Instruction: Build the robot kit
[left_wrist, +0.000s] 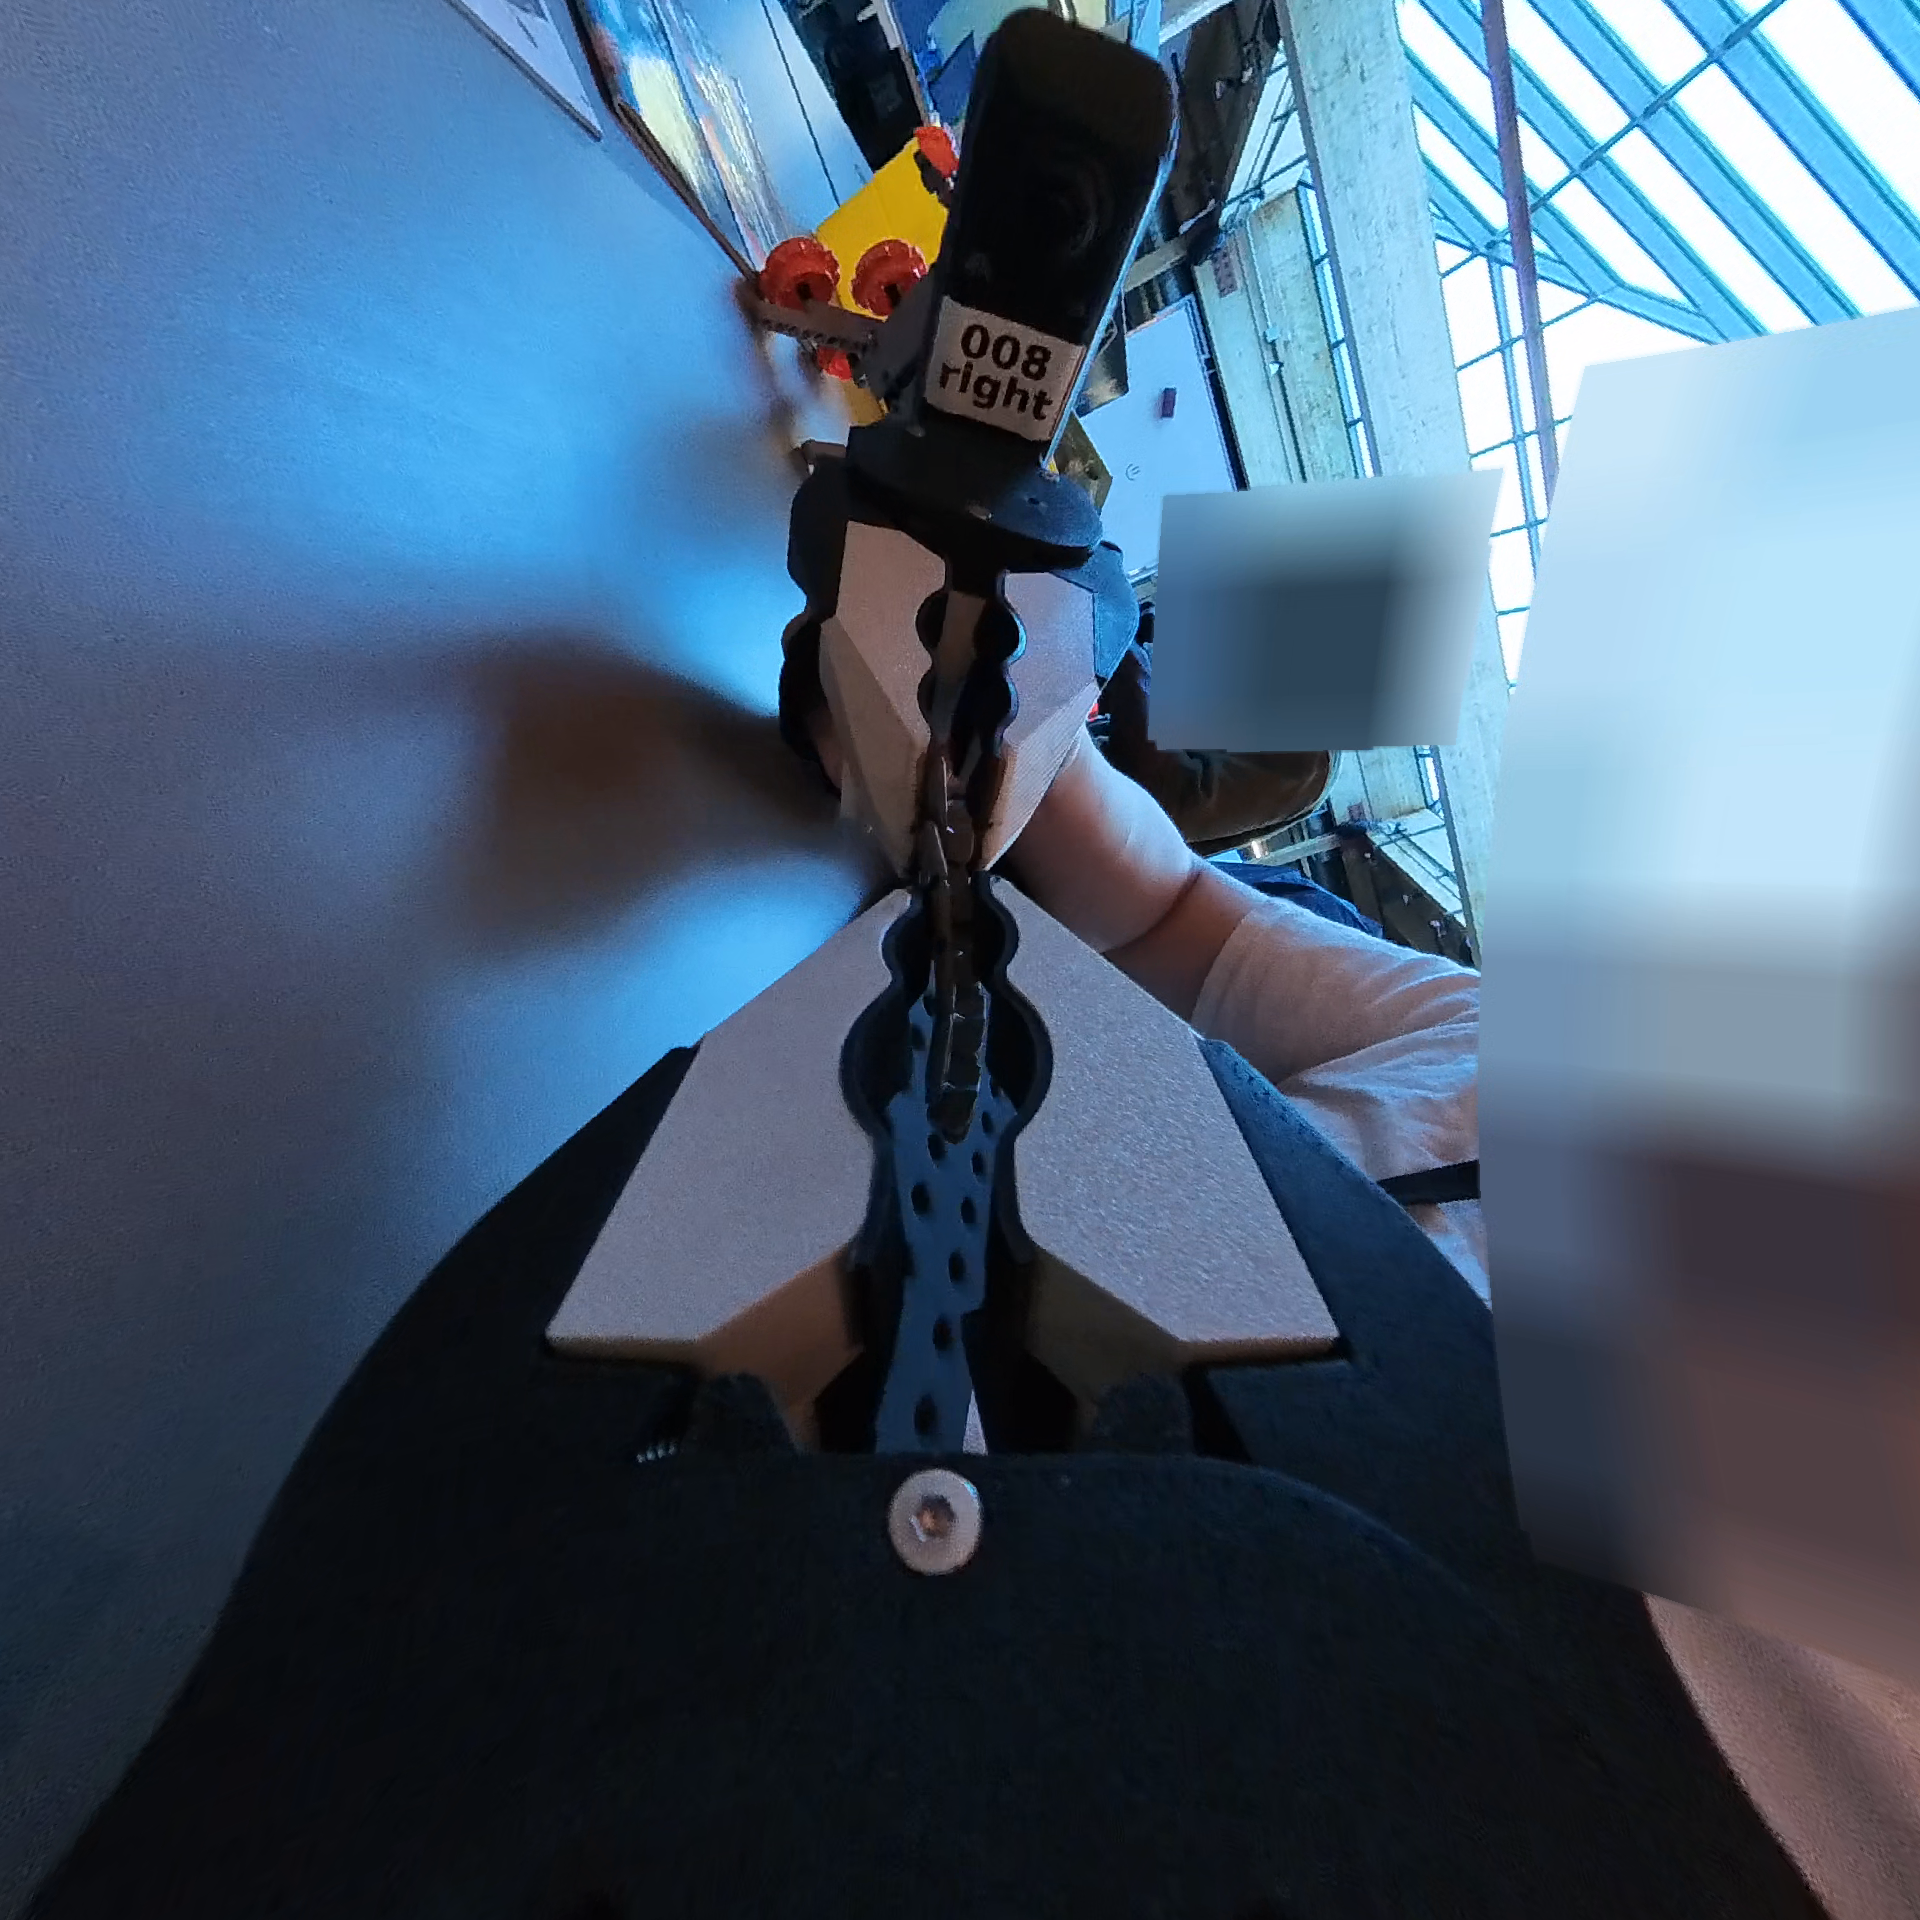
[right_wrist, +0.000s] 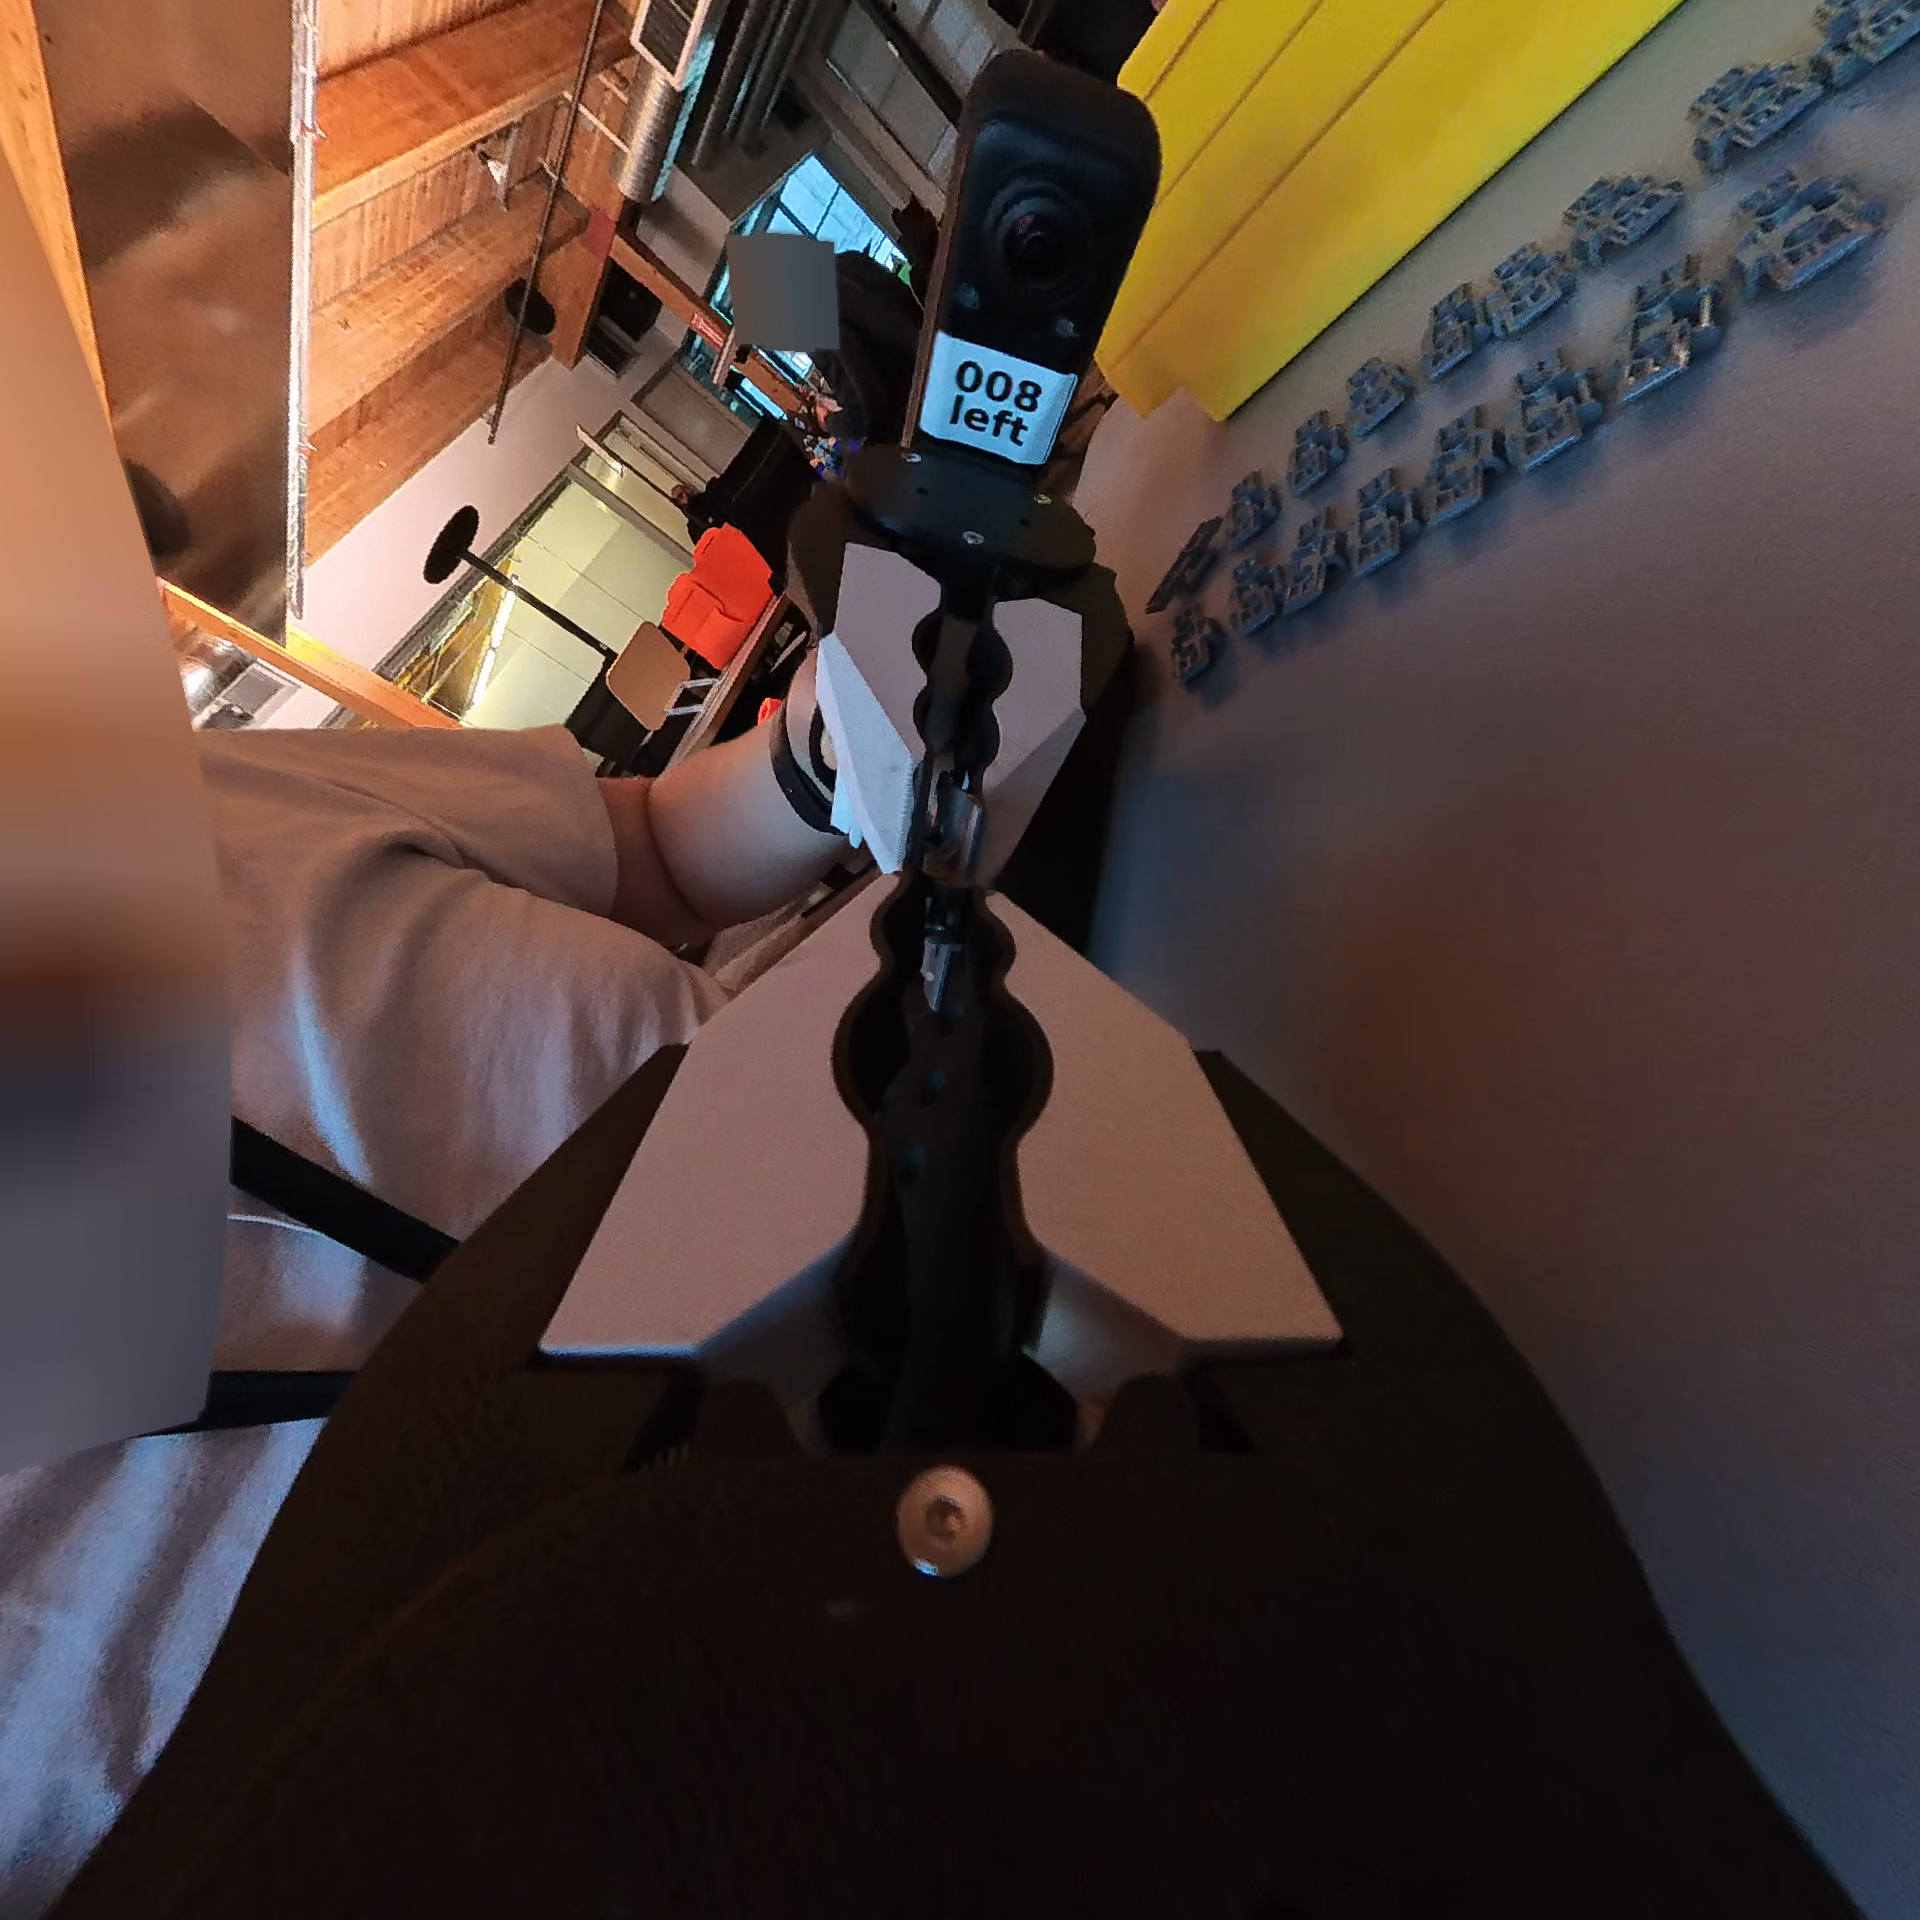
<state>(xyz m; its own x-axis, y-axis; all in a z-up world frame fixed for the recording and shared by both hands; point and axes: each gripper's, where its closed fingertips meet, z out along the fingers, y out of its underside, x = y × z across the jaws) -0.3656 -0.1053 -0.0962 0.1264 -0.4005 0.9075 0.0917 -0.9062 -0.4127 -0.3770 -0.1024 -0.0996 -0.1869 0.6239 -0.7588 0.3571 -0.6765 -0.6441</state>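
Perforated strip (left_wrist: 935, 1205), dark and dotted with holes, ran straight down the slot of the left claw (left_wrist: 940, 904), whose jaws were closed in tight on it. A darker, segmented length (left_wrist: 961, 1039) overlapped the strip near the tips and carried on into the other claw. One piece or two? I couldn't tell.

And look, the right claw (right_wrist: 940, 904) met it nose to nose, tips all but touching, its jaws likewise clamped on a dark holed strip along its slot. Gripped from both ends like that, the strip looked braced in a straight line, lifted off the counter (left_wrist: 312, 727).

Beyond the tips, a person's forearm (left_wrist: 1101, 862) sat behind the far claw. To one side of the right claw, rows of small grey parts (right_wrist: 1507, 312) lay on the counter, well apart from the tips, with a yellow box (right_wrist: 1299, 187) past them. Behind the far claw in the left wrist view sat a yellow block with orange toothed wheels (left_wrist: 798, 268). Close around both claws the counter lay bare, so there looked to be room to swing either way.
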